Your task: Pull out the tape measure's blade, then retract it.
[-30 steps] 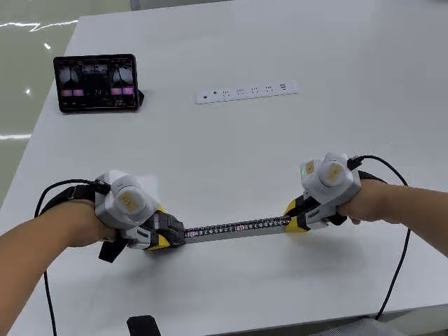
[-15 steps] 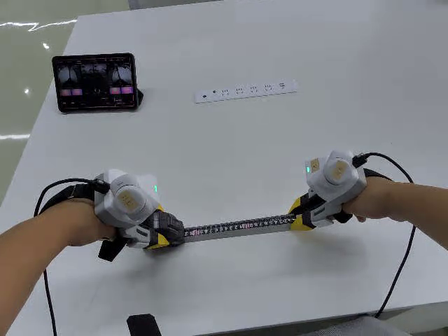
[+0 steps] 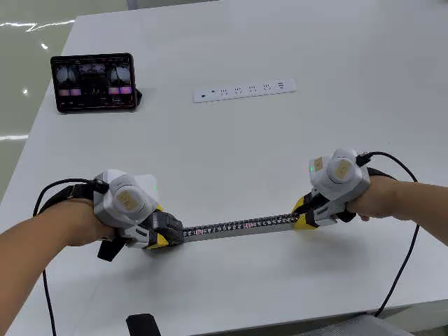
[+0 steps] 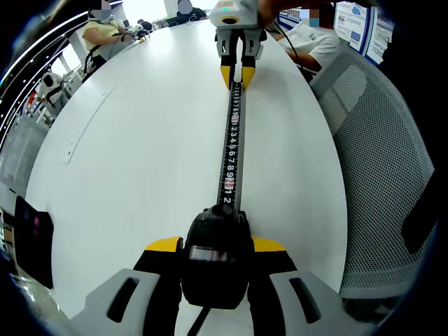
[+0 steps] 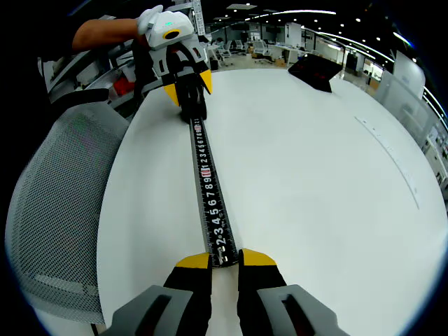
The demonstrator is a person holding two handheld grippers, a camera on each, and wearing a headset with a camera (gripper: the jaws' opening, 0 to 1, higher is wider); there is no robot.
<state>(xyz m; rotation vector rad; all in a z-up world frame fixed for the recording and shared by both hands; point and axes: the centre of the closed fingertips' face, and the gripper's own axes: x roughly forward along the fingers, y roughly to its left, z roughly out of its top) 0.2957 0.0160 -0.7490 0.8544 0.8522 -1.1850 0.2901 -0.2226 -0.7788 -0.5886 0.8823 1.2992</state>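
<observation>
Left gripper, right gripper, both jaws clamped

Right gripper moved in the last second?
Yes. Against the power strip, the right gripper has slid rightward, away from the tape measure case, lengthening the blade.

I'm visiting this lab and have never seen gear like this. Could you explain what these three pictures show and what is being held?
No robot here: a person holds a white gripper with yellow-tipped jaws in each hand. The wide picture comes from a camera on the person's head, looking down at the white table. The two round pictures come from cameras on the grippers, each looking along its own jaws. The left gripper is shut on the black tape measure case. The right gripper is shut on the end of the pale numbered blade, which is stretched straight between them. Farther back on the table are a black tablet with a lit screen and a long white power strip.
</observation>
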